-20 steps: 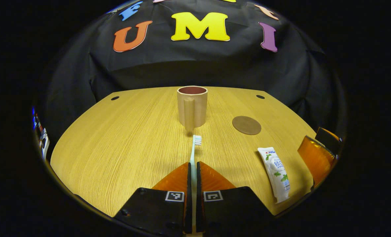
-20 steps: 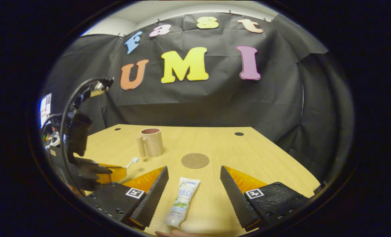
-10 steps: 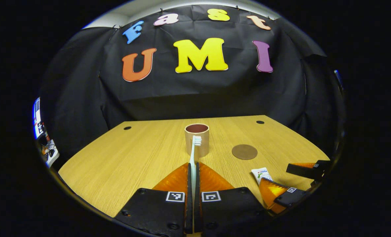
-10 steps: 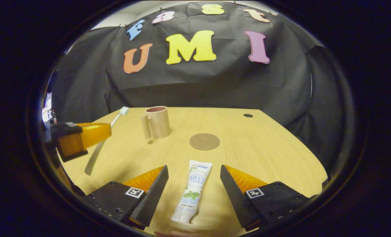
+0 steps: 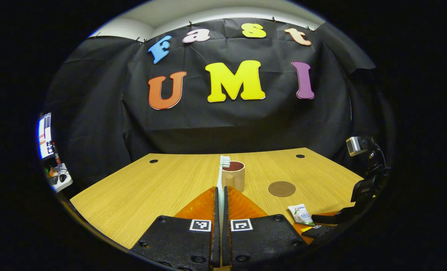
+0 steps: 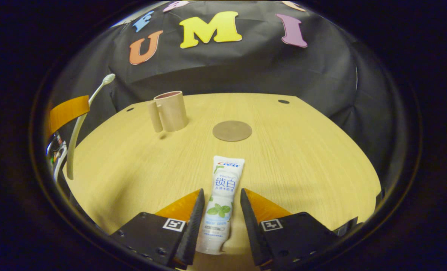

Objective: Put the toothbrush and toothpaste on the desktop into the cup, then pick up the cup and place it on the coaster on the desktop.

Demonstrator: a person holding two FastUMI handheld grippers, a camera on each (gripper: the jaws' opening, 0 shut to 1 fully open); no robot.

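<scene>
In the left gripper view, the left tool [image 5: 220,199] is clamped narrow on the toothbrush [image 5: 221,177], whose handle runs up between the two fingers with the bristle head at the top, lifted off the surface [image 5: 133,195]. The cup [image 5: 234,175] stands upright just beyond the brush head, its open mouth showing to the right of the bristles. The round coaster [image 5: 282,188] lies flat on the surface, to the right of the cup and apart from it. Farther right of the cup, near the surface's edge, the toothpaste [image 5: 301,213] lies flat with the right tool around its near end.

In the right gripper view, the right tool [image 6: 220,210] straddles the toothpaste [image 6: 221,199]; the fingers sit narrowly on either side of the tube's lower part, and whether they press on it I cannot tell. The tube points toward the coaster [image 6: 232,130], which lies to the right of the cup [image 6: 169,111]. The cup's handle faces left. Left of the cup, the toothbrush [image 6: 81,120] is held in the air, tilted.
</scene>
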